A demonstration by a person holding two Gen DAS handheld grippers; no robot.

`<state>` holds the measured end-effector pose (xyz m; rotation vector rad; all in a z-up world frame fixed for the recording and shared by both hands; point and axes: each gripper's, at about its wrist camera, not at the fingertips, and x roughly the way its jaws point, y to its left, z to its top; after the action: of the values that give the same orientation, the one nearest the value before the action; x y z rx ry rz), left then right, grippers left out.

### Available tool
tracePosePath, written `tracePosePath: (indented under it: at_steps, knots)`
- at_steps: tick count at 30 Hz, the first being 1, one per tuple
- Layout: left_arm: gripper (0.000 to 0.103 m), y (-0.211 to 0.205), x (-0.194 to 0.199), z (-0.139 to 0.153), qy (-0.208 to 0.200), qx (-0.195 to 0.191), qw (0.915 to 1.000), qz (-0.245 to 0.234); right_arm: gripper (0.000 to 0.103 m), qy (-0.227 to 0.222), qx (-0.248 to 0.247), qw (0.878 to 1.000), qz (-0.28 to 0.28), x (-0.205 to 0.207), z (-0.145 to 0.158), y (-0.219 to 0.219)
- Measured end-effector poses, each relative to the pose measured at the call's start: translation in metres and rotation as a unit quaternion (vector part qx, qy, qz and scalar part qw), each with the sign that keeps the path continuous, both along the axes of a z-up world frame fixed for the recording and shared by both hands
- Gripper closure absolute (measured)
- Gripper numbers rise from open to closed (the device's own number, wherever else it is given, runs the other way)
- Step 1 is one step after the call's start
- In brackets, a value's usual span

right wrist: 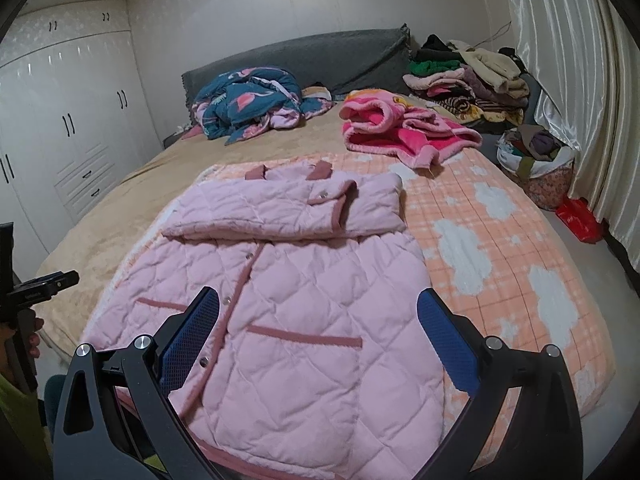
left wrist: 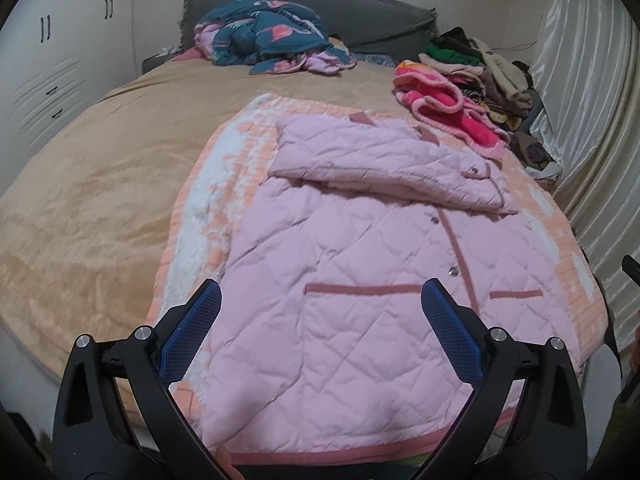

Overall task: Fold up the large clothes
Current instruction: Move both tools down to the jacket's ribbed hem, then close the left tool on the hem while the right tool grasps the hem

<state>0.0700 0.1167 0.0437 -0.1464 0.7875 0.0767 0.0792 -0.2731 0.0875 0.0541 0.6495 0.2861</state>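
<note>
A pale pink quilted jacket [left wrist: 344, 280] [right wrist: 280, 300] lies flat, front up, on an orange-and-white checked blanket [left wrist: 224, 184] [right wrist: 500, 260] at the near end of the bed. Both sleeves are folded across its chest. My left gripper [left wrist: 322, 292] hovers open above the jacket's lower left part, its blue pads apart and empty. My right gripper [right wrist: 318, 300] is open too, over the lower right part near the pocket trim [right wrist: 304, 336]. Part of the left gripper [right wrist: 40, 288] and a hand show at the left edge of the right wrist view.
A tan bedspread [left wrist: 100, 184] covers the bed. A bright pink fleece garment [right wrist: 400, 128] lies beyond the jacket. A teal patterned quilt [right wrist: 248, 100] is bunched by the grey headboard [right wrist: 320, 56]. Stacked clothes [right wrist: 468, 76] sit at the far right, a floral bag [right wrist: 540, 164] and curtain [right wrist: 580, 80] beside the bed, white wardrobes [right wrist: 68, 128] left.
</note>
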Motion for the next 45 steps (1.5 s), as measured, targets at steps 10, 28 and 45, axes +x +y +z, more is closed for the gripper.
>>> tracePosePath:
  at_steps: [10, 28, 45]
  knots:
    - [0.009, 0.027, -0.016, -0.030, 0.039, -0.004, 0.9988, 0.029, 0.004, 0.012, 0.001, 1.000, -0.004, -0.004, -0.013, -0.007]
    - [0.009, 0.057, -0.032, -0.097, 0.124, -0.054, 0.9903, 0.031, 0.004, 0.048, -0.003, 0.999, -0.012, -0.003, -0.041, -0.016]
    - [0.014, 0.046, -0.025, -0.133, 0.164, -0.110, 0.9803, -0.002, 0.004, 0.103, -0.018, 0.994, -0.027, -0.004, -0.080, -0.041]
